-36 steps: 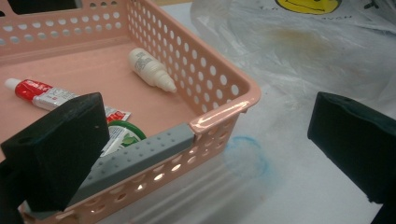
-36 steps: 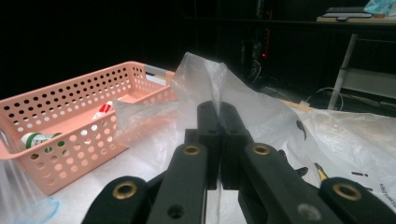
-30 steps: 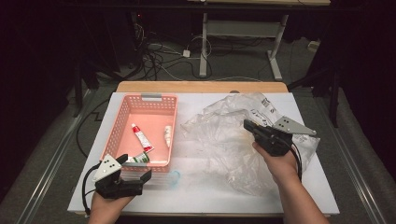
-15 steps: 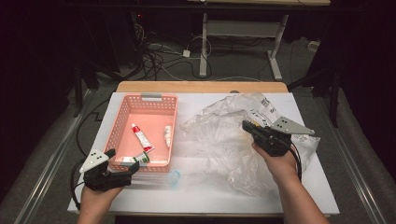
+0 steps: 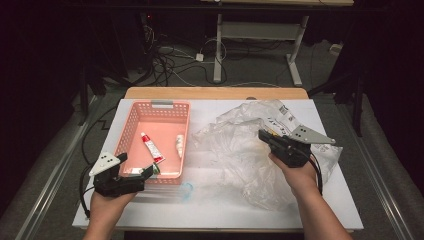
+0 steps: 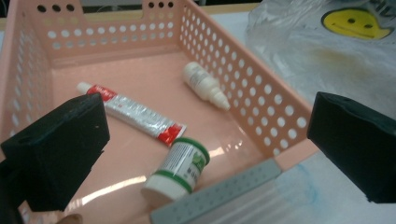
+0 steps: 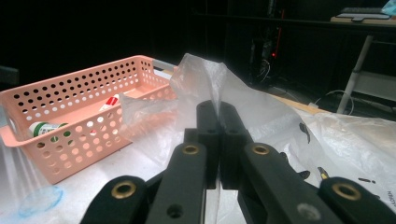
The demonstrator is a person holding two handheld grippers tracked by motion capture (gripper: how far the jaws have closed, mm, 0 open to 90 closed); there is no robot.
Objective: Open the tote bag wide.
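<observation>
A pink perforated basket (image 5: 125, 135) stands at the table's left and holds a red-and-white tube (image 5: 151, 147), a small white dropper bottle (image 5: 179, 145) and a white jar with a green label (image 5: 154, 169). The jar (image 6: 180, 168) lies on its side at the basket's near end. My left gripper (image 5: 136, 167) hovers open at that near end, its jaws wide apart (image 6: 208, 112) with nothing between them. My right gripper (image 5: 261, 134) is shut on a raised fold of a crumpled clear plastic bag (image 5: 235, 150), which shows as a peak above the jaws (image 7: 218, 109).
A small clear bluish piece of plastic (image 5: 186, 190) lies on the white table (image 5: 210, 215) just in front of the basket. The bag spreads over the table's right half. Cables and desk legs fill the dark floor beyond the far edge.
My left gripper has drawn back a little to the left of the basket's near end. The right gripper and the bag have stayed put.
</observation>
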